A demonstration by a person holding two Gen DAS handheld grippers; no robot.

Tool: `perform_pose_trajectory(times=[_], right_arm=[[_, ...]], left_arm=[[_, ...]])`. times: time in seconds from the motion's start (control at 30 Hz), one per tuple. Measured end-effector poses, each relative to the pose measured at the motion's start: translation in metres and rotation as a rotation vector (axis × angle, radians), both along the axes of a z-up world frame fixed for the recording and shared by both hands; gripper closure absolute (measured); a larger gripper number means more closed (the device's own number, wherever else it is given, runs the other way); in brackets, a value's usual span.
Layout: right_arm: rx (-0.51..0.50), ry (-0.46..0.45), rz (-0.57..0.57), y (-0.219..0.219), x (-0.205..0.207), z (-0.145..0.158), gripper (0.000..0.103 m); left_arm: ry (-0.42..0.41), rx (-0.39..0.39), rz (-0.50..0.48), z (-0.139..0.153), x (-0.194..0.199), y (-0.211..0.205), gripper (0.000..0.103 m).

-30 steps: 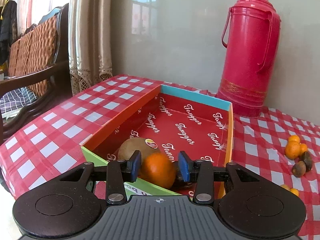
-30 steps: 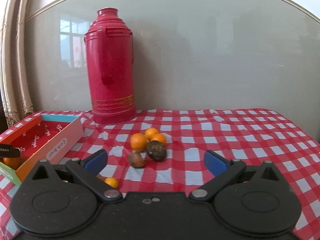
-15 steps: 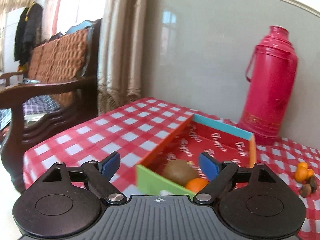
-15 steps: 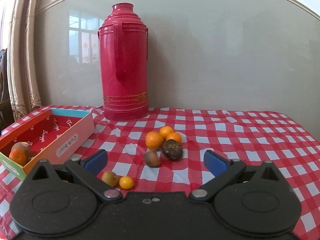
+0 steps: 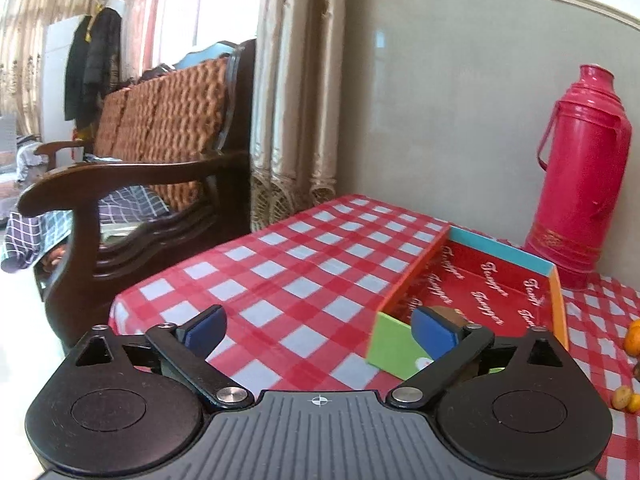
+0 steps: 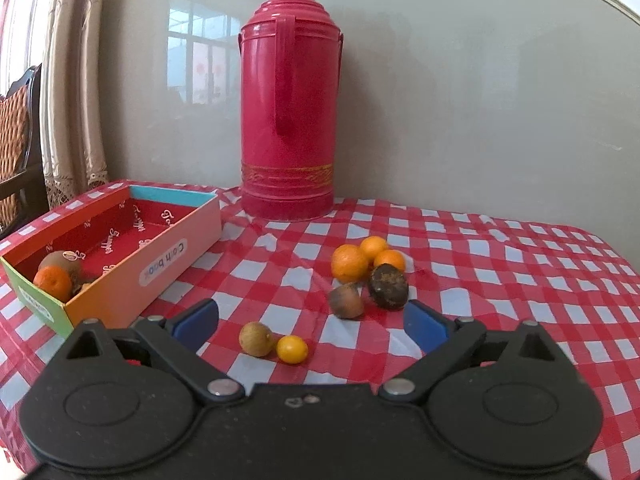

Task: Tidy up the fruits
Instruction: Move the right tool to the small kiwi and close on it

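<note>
A colourful box (image 6: 180, 236) with a red lining sits at the table's left; a kiwi (image 6: 61, 261) and an orange (image 6: 53, 282) lie at its near end. In the left wrist view the box (image 5: 500, 248) is to the right. My left gripper (image 5: 320, 330) is open and empty, above the tablecloth left of the box. My right gripper (image 6: 310, 322) is open and empty, just behind a small brown fruit (image 6: 256, 339) and a small yellow-orange fruit (image 6: 292, 349). Three oranges (image 6: 349, 263) and two dark fruits (image 6: 387, 286) cluster further back.
A tall red thermos (image 6: 289, 120) stands against the wall behind the fruit. A wooden armchair (image 5: 132, 200) and curtains (image 5: 296, 92) are left of the table. The red checked tablecloth (image 6: 520, 280) covers the table; its left edge is near my left gripper.
My left gripper let go of the orange in the box, opened and drew back to the left. My right gripper moved closer to the loose fruit.
</note>
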State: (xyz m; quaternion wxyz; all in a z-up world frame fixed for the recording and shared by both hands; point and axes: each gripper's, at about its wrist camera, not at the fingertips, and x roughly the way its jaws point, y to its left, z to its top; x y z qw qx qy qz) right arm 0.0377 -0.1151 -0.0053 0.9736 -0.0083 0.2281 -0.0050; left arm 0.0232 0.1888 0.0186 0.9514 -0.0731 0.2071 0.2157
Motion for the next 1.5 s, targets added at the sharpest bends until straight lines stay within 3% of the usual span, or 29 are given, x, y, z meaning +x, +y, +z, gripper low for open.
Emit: perform_pose_trajectory(times=[0.07,0.2,0.33,0.47,0.9,1.13,1.5], right_arm=[[0.008,0.012,0.008,0.000,0.002,-0.001,0.021],[0.036,0.048,0.014,-0.002,0.007,-0.005,0.029],[0.063,0.071,0.042,-0.002,0.009,-0.008,0.051],[0.093,0.073,0.091,0.002,0.009,-0.008,0.067],[0.071,0.107,0.106,0.022,0.027,-0.017,0.077],[0.107,0.134,0.099,0.018,0.035,-0.022,0.087],[0.112,0.160,0.083,0.020,0.044,-0.028,0.085]], left_arm=[[0.002,-0.004,0.010,-0.001,-0.001,0.005,0.003],[0.011,-0.028,0.022,-0.003,-0.001,0.012,0.002],[0.010,-0.047,0.026,-0.004,-0.001,0.015,0.002],[0.014,-0.048,0.015,-0.005,0.000,0.012,0.002],[0.016,-0.034,0.024,-0.006,-0.001,0.018,0.002],[0.018,-0.059,0.043,-0.007,-0.003,0.029,0.001],[0.016,-0.057,0.043,-0.007,-0.004,0.030,0.001]])
